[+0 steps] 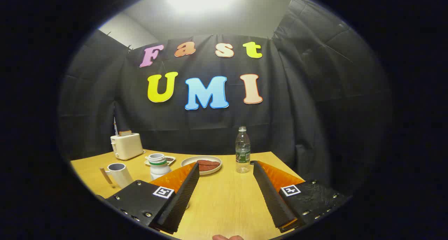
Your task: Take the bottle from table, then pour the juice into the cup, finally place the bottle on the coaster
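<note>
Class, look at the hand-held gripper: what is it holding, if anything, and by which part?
Nothing. The hand-held gripper is open over bare table; the bottle stands untouched just beyond its fingers.

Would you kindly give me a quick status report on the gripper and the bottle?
Gripper jaws open, empty, over the table. Bottle upright just beyond them, untouched. Plate beside it; approach looks free.

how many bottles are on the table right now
2: a clear bottle just beyond the open hand-held gripper, and an uncapped white bottle between the cup and plate.
</note>
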A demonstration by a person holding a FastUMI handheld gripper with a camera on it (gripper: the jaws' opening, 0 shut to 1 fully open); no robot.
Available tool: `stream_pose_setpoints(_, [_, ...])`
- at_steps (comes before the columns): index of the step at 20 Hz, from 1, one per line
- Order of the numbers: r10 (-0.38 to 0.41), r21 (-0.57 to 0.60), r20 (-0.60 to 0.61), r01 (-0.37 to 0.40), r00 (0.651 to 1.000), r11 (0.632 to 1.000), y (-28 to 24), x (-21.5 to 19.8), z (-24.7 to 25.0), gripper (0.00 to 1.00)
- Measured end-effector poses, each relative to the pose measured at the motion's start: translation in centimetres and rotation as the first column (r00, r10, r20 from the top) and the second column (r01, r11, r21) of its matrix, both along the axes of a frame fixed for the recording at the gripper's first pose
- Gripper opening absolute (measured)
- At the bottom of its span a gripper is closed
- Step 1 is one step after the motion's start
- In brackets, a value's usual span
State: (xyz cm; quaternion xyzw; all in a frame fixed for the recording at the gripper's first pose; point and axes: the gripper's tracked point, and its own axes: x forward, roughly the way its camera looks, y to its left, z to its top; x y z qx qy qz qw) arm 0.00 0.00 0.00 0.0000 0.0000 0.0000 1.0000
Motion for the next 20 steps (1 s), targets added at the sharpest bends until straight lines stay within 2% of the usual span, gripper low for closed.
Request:
stream_pose_setpoints(5, [0.034, -0.043, 0.002, -0.034, 0.999, 0.998, 2.3, -1.1, -0.3, 0.95])
stream_pose_setpoints(9, [0.059, -0.033, -0.004, -0.059, 0.998, 0.998, 4.0, -1.5, -0.7, 0.95])
stream_pose_setpoints(16, [0.121, -0.045, -0.031, -0.123, 0.992, 0.991, 7.8, -0.7, -3.3, 0.95])
stream_pose_setpoints(20, [0.12, -0.077, -0.03, -0.122, 0.992, 0.989, 9.7, 0.4, -4.6, 0.96])
